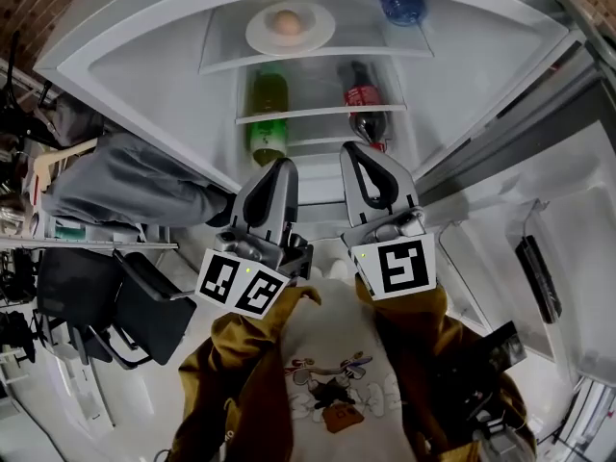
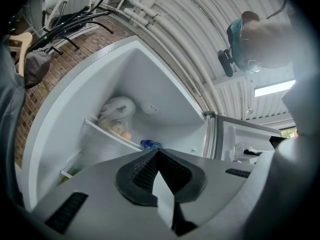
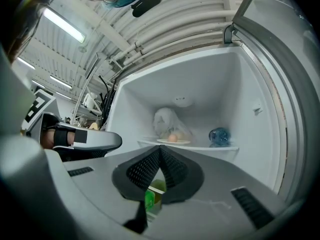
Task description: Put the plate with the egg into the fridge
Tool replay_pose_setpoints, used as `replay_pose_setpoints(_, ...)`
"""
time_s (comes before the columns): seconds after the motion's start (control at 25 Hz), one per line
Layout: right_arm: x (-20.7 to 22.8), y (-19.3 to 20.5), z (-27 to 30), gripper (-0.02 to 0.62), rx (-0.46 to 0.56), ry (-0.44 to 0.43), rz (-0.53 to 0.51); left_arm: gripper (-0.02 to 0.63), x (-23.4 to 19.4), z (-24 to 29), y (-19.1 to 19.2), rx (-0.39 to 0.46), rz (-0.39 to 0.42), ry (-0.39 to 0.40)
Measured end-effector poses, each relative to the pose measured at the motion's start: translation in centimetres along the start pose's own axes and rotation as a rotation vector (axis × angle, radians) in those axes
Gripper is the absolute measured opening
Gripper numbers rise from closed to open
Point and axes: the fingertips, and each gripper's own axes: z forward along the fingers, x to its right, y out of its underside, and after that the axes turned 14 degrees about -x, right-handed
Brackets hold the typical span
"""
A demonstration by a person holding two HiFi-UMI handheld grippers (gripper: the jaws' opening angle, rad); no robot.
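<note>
Close to the person's chest, the grey left tool (image 1: 282, 166) and grey right tool (image 1: 358, 152) are both pinched shut with nothing in them. I think the job is nearly done, so the best move is to pull both tools straight back and bump nothing. Farther off, the round white plate (image 1: 258, 37) with the brown egg (image 1: 286, 22) sits on the open white fridge's (image 1: 144, 75) top glass shelf (image 1: 318, 61). Only the head view shows the tall green bottle (image 1: 269, 114) below, and the right gripper view shows the plate lying flat.
</note>
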Motion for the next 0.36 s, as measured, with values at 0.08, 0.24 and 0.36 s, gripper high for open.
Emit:
replay_pose_setpoints(0.08, 0.1, -0.1, 0.0, 0.006, 0.003, 0.004, -0.002, 0.006, 0.2, 0.2, 0.1, -0.003, -0.001, 0.007)
replay_pose_setpoints(0.24, 0.0, 0.2, -0.4, 0.005, 0.007, 0.016, 0.000, 0.006, 0.6, 0.1, 0.7, -0.014, -0.011, 0.017)
replay_pose_setpoints(0.36, 0.0, 0.9, -1.0, 0.006, -0.010, 0.026, 0.005, 0.006, 0.8, 0.0, 1.1, -0.023, -0.020, 0.020)
